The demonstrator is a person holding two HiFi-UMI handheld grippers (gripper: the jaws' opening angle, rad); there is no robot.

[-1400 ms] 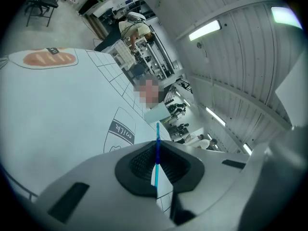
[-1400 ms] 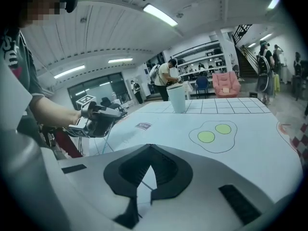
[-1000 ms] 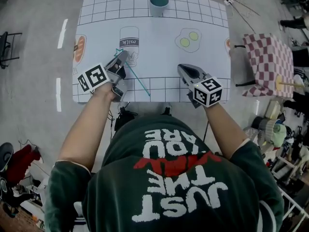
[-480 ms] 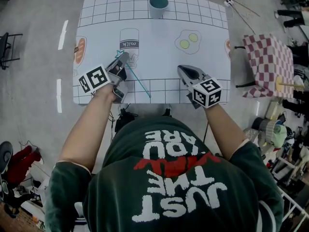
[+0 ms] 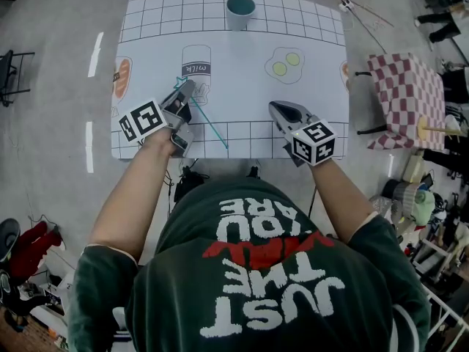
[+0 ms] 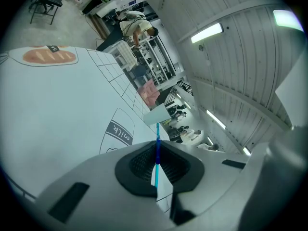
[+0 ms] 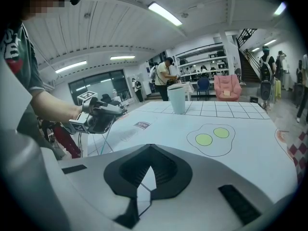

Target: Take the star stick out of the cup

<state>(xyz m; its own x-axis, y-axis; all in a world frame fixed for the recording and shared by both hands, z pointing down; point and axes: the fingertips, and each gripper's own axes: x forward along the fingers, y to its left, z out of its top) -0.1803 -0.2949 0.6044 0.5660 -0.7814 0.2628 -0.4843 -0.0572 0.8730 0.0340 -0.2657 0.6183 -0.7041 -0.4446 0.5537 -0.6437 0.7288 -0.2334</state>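
Note:
The thin teal star stick [image 5: 209, 124] is out of the cup and slants over the table's near left, its star end [image 5: 179, 80] by the printed milk bottle. My left gripper [image 5: 186, 88] is shut on it near the star; in the left gripper view the stick [image 6: 157, 150] runs up between the closed pads. The white cup [image 5: 240, 9] with a teal inside stands upright at the far edge, with nothing in it. My right gripper [image 5: 276, 108] hovers over the near right, shut and holding nothing.
The table [image 5: 242, 86] is a white mat with a grid border and prints of milk, bread [image 5: 121, 75] and fried eggs [image 5: 286, 62]. A checkered stool [image 5: 407, 94] stands to the right of it. Clutter and cables lie on the floor around.

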